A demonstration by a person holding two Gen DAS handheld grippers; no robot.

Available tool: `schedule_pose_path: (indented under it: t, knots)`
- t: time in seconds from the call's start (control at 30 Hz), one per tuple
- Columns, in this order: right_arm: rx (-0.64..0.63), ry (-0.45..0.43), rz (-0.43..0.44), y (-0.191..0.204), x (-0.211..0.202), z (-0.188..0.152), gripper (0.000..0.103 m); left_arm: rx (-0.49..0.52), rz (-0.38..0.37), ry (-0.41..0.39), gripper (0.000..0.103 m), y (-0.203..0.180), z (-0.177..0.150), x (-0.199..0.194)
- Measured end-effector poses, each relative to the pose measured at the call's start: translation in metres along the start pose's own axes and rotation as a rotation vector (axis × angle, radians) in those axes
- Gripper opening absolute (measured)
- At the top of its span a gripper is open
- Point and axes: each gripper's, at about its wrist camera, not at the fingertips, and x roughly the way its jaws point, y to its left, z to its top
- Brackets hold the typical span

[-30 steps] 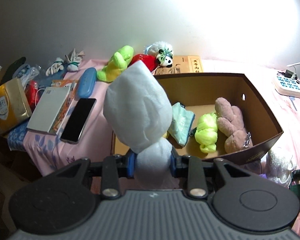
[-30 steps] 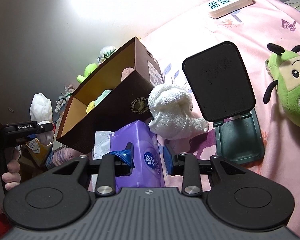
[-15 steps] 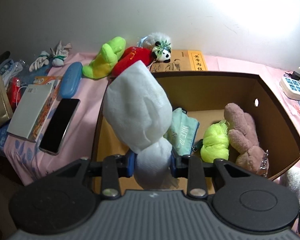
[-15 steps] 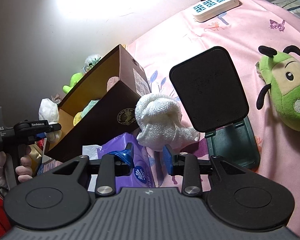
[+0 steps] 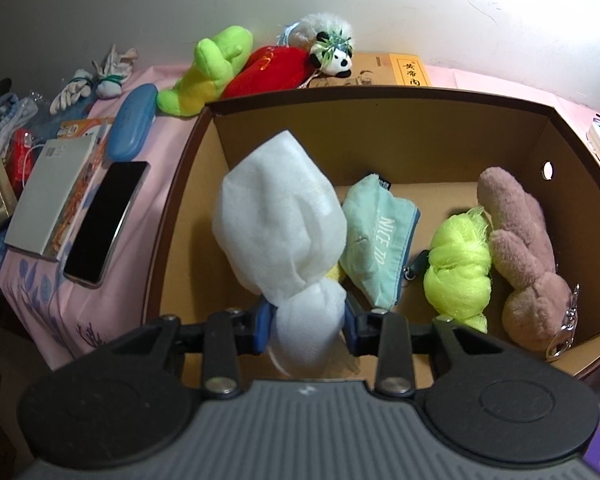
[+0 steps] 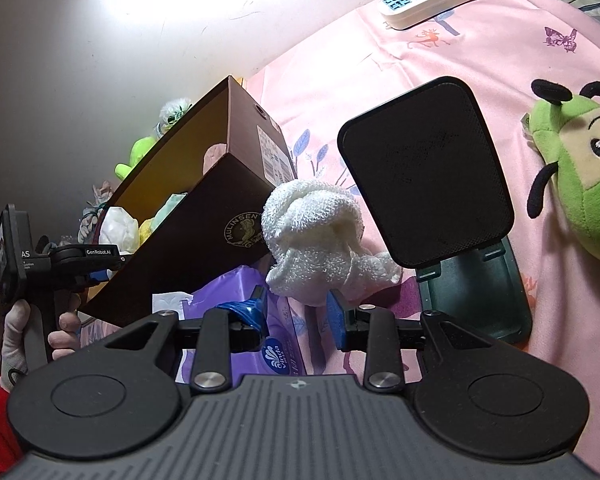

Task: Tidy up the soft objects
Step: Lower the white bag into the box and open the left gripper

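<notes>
The left hand-held gripper (image 5: 306,322) holds the white pouf (image 5: 280,232) over the box (image 5: 380,98); its jaws have just been opening, pads touching it. Next: release inside. The right hand-held gripper (image 6: 296,314) hangs apart, empty, before the towel (image 6: 320,236).

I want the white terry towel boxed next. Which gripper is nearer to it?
Right. The right gripper sits just in front of the white terry towel, jaws apart and empty. The left gripper is over the brown box, pinching a white mesh bundle.
</notes>
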Motion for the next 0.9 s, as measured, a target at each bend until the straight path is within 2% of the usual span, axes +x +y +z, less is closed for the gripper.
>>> schedule_pose_path:
  t: [0.07, 0.13, 0.2, 0.3, 0.57, 0.83, 0.9]
  knots:
    - [-0.001, 0.007, 0.003, 0.0, 0.002, 0.0, 0.015, -0.008, 0.006, 0.007, 0.038, 0.001, 0.0, 0.002]
    - [0.001, 0.016, 0.005, -0.001, 0.004, 0.0, 0.015, -0.008, 0.016, 0.014, 0.044, 0.001, -0.001, 0.005]
    - [0.007, 0.023, 0.004, -0.002, 0.006, 0.0, 0.015, -0.005, 0.028, 0.012, 0.058, 0.001, -0.001, 0.007]
    - [0.014, 0.023, 0.005, -0.003, 0.006, 0.001, 0.015, 0.0, 0.018, 0.012, 0.065, -0.001, -0.002, 0.007]
    - [0.015, 0.028, 0.012, -0.004, 0.009, 0.002, 0.015, -0.004, 0.01, 0.017, 0.068, -0.002, -0.005, 0.004]
    - [-0.004, 0.036, 0.024, 0.0, 0.008, 0.002, 0.015, -0.011, 0.041, -0.028, 0.079, -0.001, -0.009, -0.019]
    - [-0.008, 0.035, 0.028, 0.0, 0.007, 0.001, 0.015, -0.014, 0.046, -0.036, 0.084, -0.001, -0.011, -0.023]
